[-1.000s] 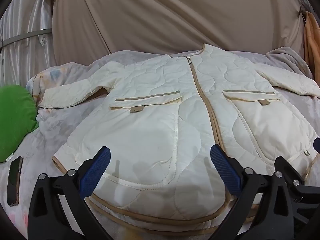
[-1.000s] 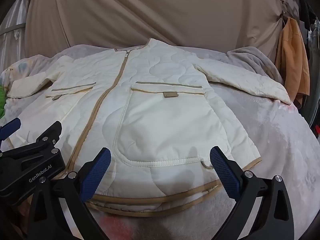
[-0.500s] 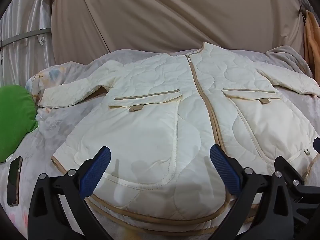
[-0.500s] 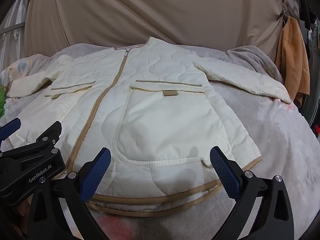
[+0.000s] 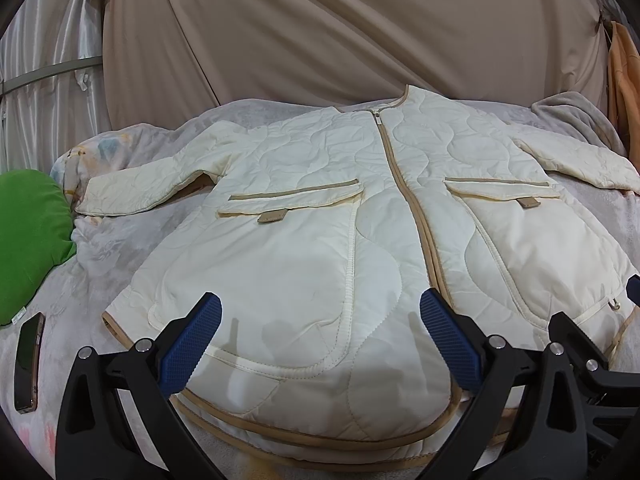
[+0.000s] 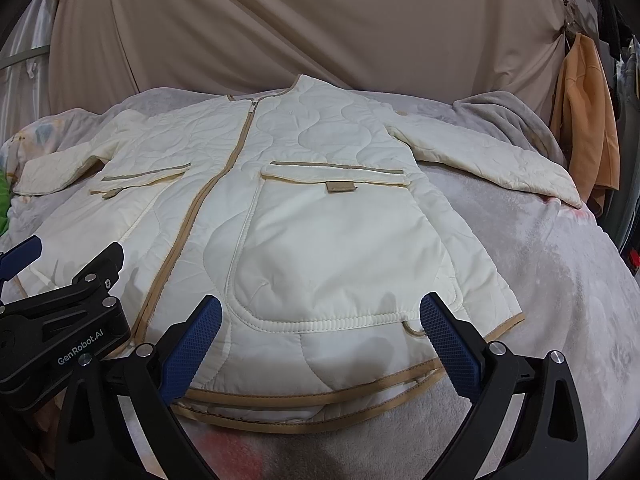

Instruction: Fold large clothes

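Beige drapery [image 5: 320,32] fills the background behind a bed covered by a pale grey blanket [image 6: 560,280]. Spread flat on the bed, front side up, lies a cream quilted jacket [image 5: 328,240] with tan trim, zipped closed, its collar at the far side and its hem nearest the cameras. Both sleeves reach outward across the blanket. Two flap pockets sit on either side of the tan zip line.

Left gripper [image 5: 320,344] hovers just above the jacket's hem, over its left half, blue-padded fingers [image 5: 192,344] spread wide apart and holding nothing. Right gripper [image 6: 320,344] hovers the same way over the other half of the hem, its fingers [image 6: 450,344] equally wide apart and empty. The two grippers sit side by side, each visible at the edge of the other's view.

Left of the jacket rests a green cushion [image 5: 28,240], and near it a dark phone [image 5: 28,360] lies on the blanket. An orange garment [image 6: 584,120] hangs at the far right
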`<state>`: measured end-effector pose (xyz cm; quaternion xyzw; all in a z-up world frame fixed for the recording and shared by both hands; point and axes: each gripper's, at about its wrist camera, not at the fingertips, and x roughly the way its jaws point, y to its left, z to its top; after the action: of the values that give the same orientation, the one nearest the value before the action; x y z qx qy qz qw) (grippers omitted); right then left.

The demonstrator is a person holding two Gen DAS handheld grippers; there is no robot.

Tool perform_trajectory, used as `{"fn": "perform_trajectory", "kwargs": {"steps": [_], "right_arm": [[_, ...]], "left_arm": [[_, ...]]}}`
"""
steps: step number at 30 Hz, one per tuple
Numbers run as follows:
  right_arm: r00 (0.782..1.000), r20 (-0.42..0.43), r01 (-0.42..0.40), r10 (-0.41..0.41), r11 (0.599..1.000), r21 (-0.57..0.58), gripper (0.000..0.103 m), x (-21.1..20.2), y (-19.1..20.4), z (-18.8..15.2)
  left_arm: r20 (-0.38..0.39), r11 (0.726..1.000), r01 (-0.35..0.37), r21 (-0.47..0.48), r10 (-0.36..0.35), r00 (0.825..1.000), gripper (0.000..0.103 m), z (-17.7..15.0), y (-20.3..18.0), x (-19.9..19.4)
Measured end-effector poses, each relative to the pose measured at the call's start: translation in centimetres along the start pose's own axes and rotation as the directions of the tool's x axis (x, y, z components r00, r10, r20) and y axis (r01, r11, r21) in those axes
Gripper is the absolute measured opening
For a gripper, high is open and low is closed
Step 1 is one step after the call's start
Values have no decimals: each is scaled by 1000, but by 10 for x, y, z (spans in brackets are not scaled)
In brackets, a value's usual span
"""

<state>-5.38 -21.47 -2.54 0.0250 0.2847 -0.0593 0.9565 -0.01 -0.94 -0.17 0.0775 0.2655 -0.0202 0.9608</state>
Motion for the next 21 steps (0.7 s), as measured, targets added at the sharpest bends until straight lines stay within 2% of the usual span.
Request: {"fn": "perform_trajectory", "kwargs": {"steps": [4, 9, 14, 21], "right_arm": [[1000, -1, 0, 0, 1000, 0, 98, -1, 0, 1], [999, -14, -37, 37, 999, 10, 98, -9, 0, 4], [999, 1, -34, 34, 999, 4, 98, -29, -2, 13], [999, -16, -31, 31, 1000, 0, 98, -31, 1, 13]], "left_arm": [[1, 1000, 0, 0, 0, 1000, 97, 0, 1, 0], [1, 1000, -14, 3, 14, 1000, 97, 3, 8, -13], [-30, 1000, -5, 13, 5, 1000, 97, 13, 15, -32], [-72, 1000, 2, 4, -2, 997, 97, 11, 18, -30]]}}
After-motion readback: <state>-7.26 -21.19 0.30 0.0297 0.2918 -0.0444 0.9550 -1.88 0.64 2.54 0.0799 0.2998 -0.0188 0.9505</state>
